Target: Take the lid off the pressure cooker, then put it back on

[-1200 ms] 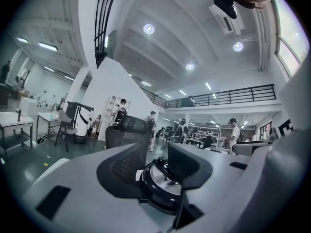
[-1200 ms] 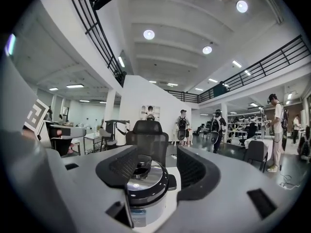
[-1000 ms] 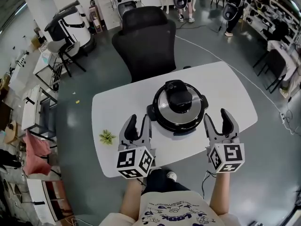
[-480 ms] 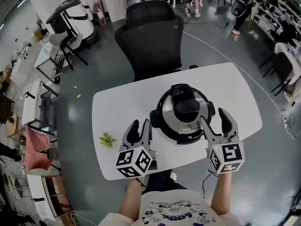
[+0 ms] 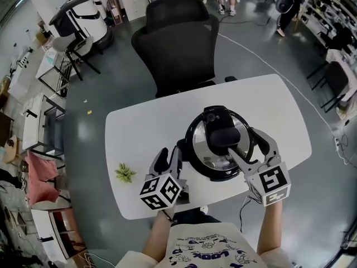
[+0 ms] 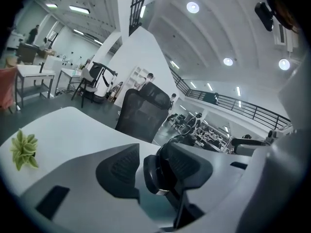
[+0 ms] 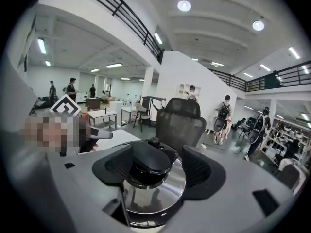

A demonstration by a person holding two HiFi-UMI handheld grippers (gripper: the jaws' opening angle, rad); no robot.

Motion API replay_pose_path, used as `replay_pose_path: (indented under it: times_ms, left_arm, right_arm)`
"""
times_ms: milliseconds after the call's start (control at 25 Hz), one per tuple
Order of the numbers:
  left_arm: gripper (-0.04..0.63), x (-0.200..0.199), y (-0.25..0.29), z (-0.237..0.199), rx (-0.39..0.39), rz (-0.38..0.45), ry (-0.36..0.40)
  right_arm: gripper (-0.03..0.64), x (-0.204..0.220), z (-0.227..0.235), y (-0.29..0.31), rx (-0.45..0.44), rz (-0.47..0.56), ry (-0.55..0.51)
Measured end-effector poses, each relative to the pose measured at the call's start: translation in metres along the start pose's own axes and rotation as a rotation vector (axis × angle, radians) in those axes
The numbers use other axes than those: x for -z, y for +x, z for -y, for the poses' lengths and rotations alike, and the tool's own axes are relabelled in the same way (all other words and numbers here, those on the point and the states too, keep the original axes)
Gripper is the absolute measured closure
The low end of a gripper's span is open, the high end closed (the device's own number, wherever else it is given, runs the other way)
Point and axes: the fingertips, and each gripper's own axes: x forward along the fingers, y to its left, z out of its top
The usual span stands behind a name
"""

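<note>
The pressure cooker (image 5: 219, 145) stands mid-table with its shiny lid (image 7: 156, 187) on and a black top handle (image 5: 222, 135). My right gripper (image 5: 249, 145) reaches over the lid from the right. Its jaws are opening and straddle the top handle (image 7: 147, 161) without pressing it. My left gripper (image 5: 169, 156) sits low at the cooker's left, open. In the left gripper view the cooker's black side handle (image 6: 153, 173) shows between the jaws of the left gripper (image 6: 152, 167), just ahead of them and not clamped.
The white table (image 5: 146, 128) has a small green plant (image 5: 125, 173) at its left edge. A black office chair (image 5: 175, 44) stands behind the table. Racks, chairs and people fill the room beyond.
Both grippers have moved forward and down toward the cooker. The right one now reaches over the lid with its jaws wider. The left one has closed in on the side handle.
</note>
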Motion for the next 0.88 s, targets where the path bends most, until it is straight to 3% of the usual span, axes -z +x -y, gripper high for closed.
replay_pose_path:
  times_ms: [280, 480, 720, 880]
  left_arm:
    - [0.402, 0.014, 0.023, -0.013, 0.003, -0.036, -0.131]
    - [0.384, 0.02, 0.037, -0.019, 0.034, -0.033, -0.244]
    - [0.382, 0.031, 0.046, -0.017, 0.06, -0.067, -0.264]
    - [0.39, 0.033, 0.05, -0.017, 0.076, -0.08, -0.289]
  right_arm:
    - [0.285, 0.008, -0.01, 0.023, -0.185, -0.132, -0.066]
    - [0.285, 0.004, -0.011, 0.039, -0.26, -0.168, -0.14]
    - [0.276, 0.013, -0.02, 0.05, -0.403, -0.27, -0.274]
    - [0.27, 0.016, -0.02, 0.06, -0.449, -0.336, -0.368]
